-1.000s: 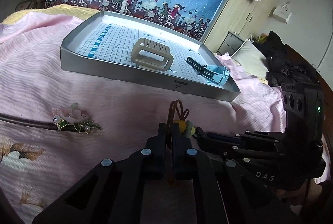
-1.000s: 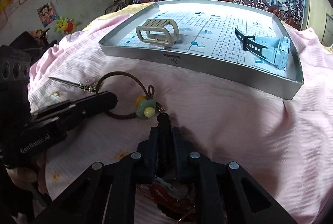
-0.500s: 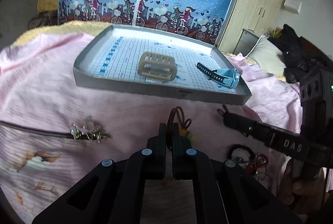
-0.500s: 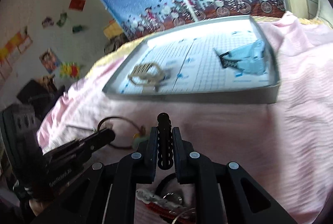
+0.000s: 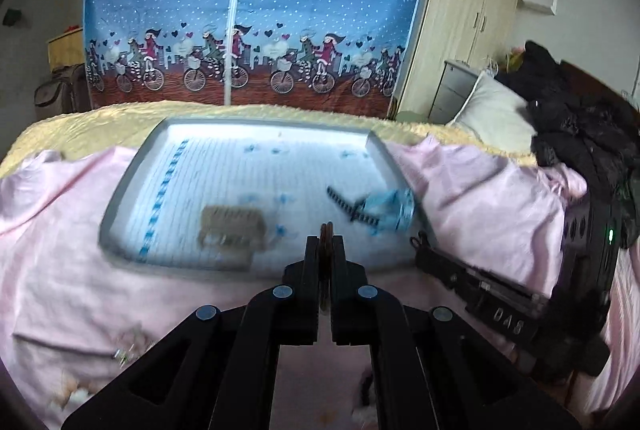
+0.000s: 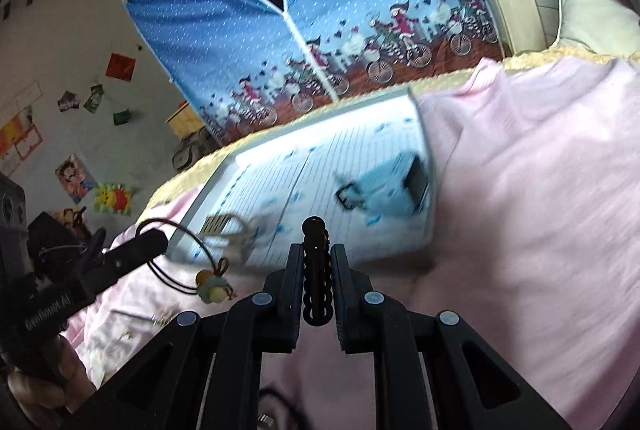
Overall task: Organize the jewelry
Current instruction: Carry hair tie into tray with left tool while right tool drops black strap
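Hair tie (image 6: 188, 258): brown loop with a green-yellow charm, hanging from the left gripper (image 5: 326, 250), long axis running from 11 to 5 o'clock.
Left gripper: clamped on its cord.
Right gripper (image 6: 316, 270): pinching a black beaded band (image 6: 317, 282), pointing toward 12.
Tray (image 5: 120, 198): on the bed, at 12 o'clock.

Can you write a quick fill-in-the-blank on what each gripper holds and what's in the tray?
1. The left gripper is shut on a brown ____ with a bead charm.
2. The right gripper is shut on a beaded bracelet coloured ____.
3. In the grey tray, right of the beige strap, lies a light ____ watch.

Missing: hair tie; black; blue
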Tool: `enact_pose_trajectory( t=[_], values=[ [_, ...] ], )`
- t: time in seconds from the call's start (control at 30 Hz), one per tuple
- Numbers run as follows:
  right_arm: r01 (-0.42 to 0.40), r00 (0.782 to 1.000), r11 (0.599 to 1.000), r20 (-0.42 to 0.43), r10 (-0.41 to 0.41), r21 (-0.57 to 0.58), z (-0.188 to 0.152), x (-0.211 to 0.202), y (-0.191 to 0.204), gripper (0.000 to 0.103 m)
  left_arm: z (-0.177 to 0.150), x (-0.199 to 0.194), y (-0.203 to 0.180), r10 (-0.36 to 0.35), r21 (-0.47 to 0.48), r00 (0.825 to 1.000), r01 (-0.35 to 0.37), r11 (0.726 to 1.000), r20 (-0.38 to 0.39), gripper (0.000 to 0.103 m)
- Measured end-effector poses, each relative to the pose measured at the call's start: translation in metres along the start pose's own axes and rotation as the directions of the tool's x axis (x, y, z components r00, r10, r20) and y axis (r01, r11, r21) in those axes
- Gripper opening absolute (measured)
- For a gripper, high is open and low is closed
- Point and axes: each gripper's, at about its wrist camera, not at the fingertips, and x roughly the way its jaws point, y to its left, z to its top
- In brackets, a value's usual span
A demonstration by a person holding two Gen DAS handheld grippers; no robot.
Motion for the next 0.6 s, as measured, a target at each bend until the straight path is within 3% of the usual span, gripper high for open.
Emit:
enact_pose_trajectory(
  t=[0.17, 0.3, 0.6],
  values=[
    [0.006, 0.999, 0.998, 0.041, -0.008, 0.068, 0.017, 0.012, -0.020, 0.013, 0.020, 0.032, -0.005, 0.003, 0.043, 1.000, -0.003, 0.999, 0.021, 0.002],
    [0.010, 1.000, 0.997, 0.023, -0.012, 0.072, 0.022, 0.025, -0.024, 0.013, 0.020, 0.061, -0.004, 0.006, 0.075, 1.000, -0.006, 0.997, -0.002, 0.002],
    [0.033, 0.998, 0.999, -0.063, -0.031, 0.029, 0.010, 0.045, -0.018, 0.013, 0.005, 0.092, 0.024, -0.038, -0.041, 0.997, 0.035, 0.999, -0.072, 0.002]
  ],
)
